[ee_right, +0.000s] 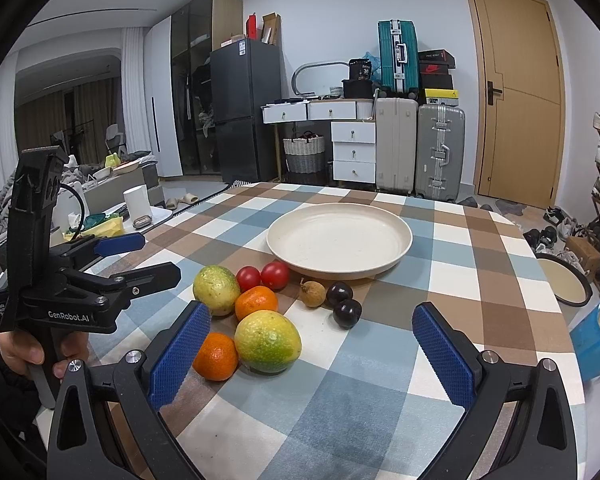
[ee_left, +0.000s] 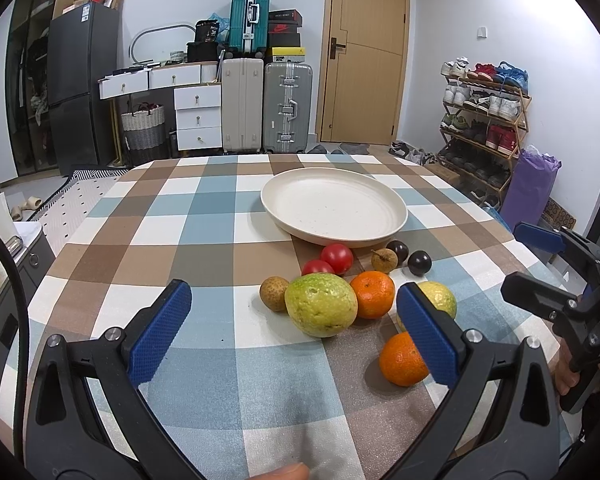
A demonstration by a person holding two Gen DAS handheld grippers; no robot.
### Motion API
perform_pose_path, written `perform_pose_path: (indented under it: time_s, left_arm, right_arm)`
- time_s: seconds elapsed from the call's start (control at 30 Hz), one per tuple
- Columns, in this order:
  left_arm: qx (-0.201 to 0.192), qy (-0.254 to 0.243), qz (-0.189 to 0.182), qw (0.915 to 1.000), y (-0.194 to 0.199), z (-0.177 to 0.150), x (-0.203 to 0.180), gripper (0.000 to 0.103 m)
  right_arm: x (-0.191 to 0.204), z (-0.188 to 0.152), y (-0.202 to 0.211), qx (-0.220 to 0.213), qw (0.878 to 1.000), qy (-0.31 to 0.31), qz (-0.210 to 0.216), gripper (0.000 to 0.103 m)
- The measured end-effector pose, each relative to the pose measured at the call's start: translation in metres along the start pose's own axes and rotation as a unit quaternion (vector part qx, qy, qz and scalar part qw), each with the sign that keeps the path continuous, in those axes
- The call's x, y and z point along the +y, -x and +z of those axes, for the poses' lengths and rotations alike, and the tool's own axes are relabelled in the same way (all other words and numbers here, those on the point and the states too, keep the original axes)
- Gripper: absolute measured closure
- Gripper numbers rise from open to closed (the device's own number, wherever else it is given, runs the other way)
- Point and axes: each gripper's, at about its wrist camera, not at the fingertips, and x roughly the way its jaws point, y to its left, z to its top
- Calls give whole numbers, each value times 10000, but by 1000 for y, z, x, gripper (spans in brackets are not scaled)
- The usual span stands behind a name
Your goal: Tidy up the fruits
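Left tongs (ee_left: pixel 294 322) and right tongs (ee_right: pixel 312 340), both spread wide and holding nothing, poised above the near edge of the checked worktop (ee_left: pixel 204 216). The landmark is the cream plate (ee_left: pixel 334 210), which is bare. All fruit lies on the cloth on the near side of the plate: two red tomatoes (ee_left: pixel 337 258) closest to its rim, with two dark plums (ee_left: pixel 419 263) and a small brown fruit (ee_left: pixel 384 261) beside them; nearer the viewer a second small brown fruit (ee_left: pixel 275 293), a large green-yellow guava (ee_left: pixel 321 305) touching an orange (ee_left: pixel 373 294), then a second guava (ee_right: pixel 267 341) and a second orange (ee_right: pixel 216 356) farthest from the plate. The step in hand appears to be the first pick, presumably for transfer to the plate. To do it well, take an outer fruit first, such as the guava farthest from the plate, which sits between the right tongs' pads; approach from above, centre the pads across its widest part, and close gently, since round fruit rolls and neighbours in contact may be nudged. Small fruits near the rim are better left until the cluster is thinned.
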Motion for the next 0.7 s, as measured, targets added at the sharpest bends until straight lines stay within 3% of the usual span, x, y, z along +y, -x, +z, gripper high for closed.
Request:
perform_pose_path:
  time_s: [0.7]
  left_arm:
    - [-3, -10, 14, 10000, 0, 0, -1, 1]
  right_arm:
    - [-1, 2, -7, 139, 9999, 96, 26, 0]
